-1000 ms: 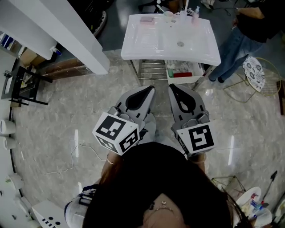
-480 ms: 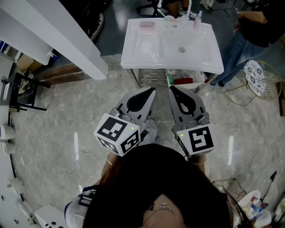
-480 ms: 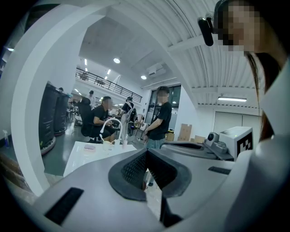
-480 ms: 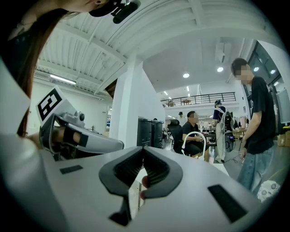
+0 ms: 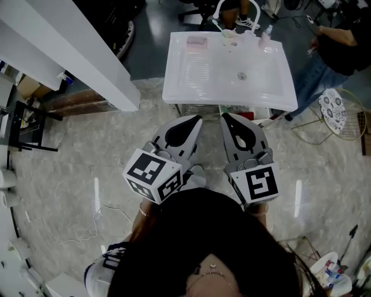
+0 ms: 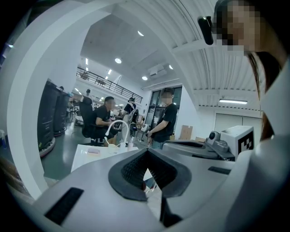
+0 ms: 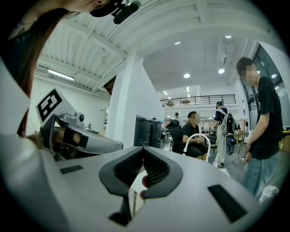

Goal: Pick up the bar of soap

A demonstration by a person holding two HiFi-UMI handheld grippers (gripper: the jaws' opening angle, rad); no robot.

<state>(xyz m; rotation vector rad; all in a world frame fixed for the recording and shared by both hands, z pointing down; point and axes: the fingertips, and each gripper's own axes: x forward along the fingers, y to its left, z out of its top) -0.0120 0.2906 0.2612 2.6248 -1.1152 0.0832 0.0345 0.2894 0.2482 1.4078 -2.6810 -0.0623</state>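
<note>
The pink bar of soap [image 5: 197, 42] lies on the back left corner of a white sink [image 5: 191, 87], far ahead of both grippers in the head view. In the left gripper view the soap [image 6: 94, 151] is a small pink patch on the sink top. My left gripper [image 5: 196, 118] and right gripper [image 5: 224, 115] are held side by side at waist height, pointing at the sink's front edge. Both are shut with nothing between the jaws. The left gripper [image 6: 146, 150] and right gripper [image 7: 143, 148] each show tips that meet.
A curved white faucet [image 5: 235, 7], a cup and a small bottle [image 5: 265, 38] stand along the sink's back edge. A person in a dark top and jeans [image 5: 333, 49] stands at its right. A white pillar [image 5: 69, 46] rises at left. A cable [image 5: 98, 217] lies on the floor.
The sink has come nearer and lower in the head view, with the soap now more plainly seen. Both grippers keep the same pose and stay shut.
</note>
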